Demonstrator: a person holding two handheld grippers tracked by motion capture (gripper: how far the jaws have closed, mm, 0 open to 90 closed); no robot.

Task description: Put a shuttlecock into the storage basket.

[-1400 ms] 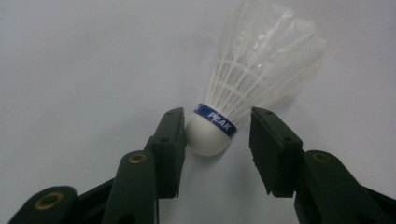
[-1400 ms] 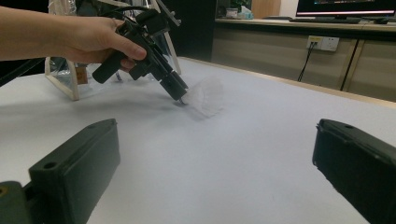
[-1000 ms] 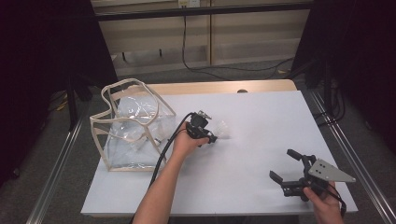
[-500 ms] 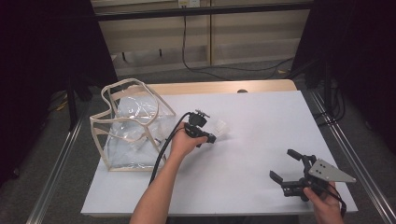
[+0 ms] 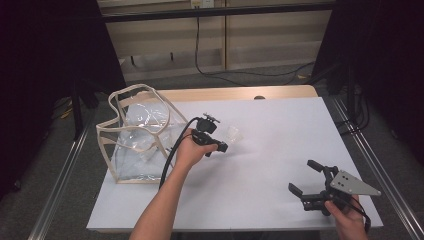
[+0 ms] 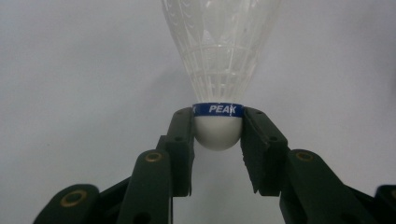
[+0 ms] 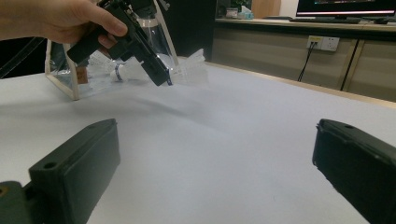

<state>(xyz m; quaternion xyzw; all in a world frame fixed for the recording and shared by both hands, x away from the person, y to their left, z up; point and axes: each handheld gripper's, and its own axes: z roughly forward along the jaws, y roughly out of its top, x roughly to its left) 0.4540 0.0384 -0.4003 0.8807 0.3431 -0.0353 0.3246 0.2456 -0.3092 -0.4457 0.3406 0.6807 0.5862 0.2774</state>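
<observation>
A white plastic shuttlecock point(image 6: 219, 56) with a blue band is held by its round cork in my left gripper point(image 6: 217, 126), whose jaws have just been closing on it. In the high view that left gripper point(image 5: 222, 143) hovers a little above the white table, just right of the bag, with the shuttlecock point(image 5: 233, 134) pointing away to the right. In the right gripper view the left gripper point(image 7: 163, 77) slants downward in a hand. My right gripper point(image 5: 301, 176) rests open near the front right corner, nothing between its jaws.
A clear plastic bag with beige trim point(image 5: 140, 135) stands at the table's left, mouth upward, with another shuttlecock point(image 7: 120, 72) inside. The white table sheet point(image 5: 280, 130) ends close behind the right hand. Metal rails run along both sides.
The left gripper has lifted the shuttlecock off the table and carried it a little left, towards the bag. The right gripper has stayed where it was.
</observation>
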